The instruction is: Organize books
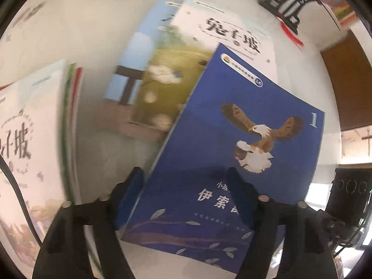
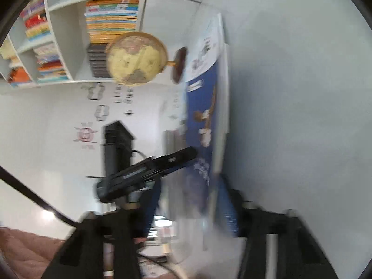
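This looks like a reading room or a child's study. White wall shelves (image 2: 69, 23) are packed with colourful books (image 2: 111, 16). A round yellow globe (image 2: 137, 59) stands nearby. Picture books (image 1: 190, 69) lie on a white table (image 1: 93, 34).

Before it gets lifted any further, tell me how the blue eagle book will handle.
The blue eagle book looks thin and soft-covered; its far edge curves, so it will probably flop when lifted by one end. The cover looks glossy, so it may slip between the left gripper fingers. It seems light. It overlaps the rabbit-hill book, which might get dragged.
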`<action>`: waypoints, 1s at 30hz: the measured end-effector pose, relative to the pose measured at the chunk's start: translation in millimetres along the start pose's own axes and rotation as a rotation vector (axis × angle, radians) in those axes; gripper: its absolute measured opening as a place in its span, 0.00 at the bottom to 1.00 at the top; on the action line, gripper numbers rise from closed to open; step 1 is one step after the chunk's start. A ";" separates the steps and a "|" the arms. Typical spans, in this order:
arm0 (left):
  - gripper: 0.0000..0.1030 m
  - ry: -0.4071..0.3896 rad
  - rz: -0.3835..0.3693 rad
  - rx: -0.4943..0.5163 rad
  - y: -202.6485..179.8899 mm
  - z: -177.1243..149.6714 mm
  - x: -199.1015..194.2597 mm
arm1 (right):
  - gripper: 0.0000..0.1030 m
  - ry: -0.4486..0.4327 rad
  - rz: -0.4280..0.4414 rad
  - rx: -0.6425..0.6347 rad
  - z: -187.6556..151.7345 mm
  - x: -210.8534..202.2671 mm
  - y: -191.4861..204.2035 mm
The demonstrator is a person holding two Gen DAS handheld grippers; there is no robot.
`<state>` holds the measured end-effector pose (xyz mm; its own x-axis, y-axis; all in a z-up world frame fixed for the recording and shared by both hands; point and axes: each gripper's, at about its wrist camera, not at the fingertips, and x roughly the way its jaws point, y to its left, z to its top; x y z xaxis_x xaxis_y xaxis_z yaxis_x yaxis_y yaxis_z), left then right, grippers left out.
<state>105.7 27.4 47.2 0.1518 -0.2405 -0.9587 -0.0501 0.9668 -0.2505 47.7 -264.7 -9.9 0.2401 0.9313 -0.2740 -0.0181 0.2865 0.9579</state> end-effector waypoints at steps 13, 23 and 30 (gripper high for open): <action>0.64 0.007 0.081 0.040 2.5 -13.1 4.6 | 0.26 -0.009 -0.154 -0.002 5.5 7.9 -6.1; 0.65 0.025 0.102 0.035 -5.0 -1.6 18.1 | 0.33 0.023 -0.142 -0.033 7.6 15.5 4.3; 0.65 0.020 0.104 0.026 -2.3 -5.1 17.1 | 0.41 0.022 -0.182 -0.031 4.9 18.3 -2.1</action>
<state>103.4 20.7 30.6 0.1278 -0.1401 -0.9819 -0.0388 0.9885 -0.1461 56.8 -249.3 -16.5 0.2208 0.8680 -0.4448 -0.0063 0.4573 0.8893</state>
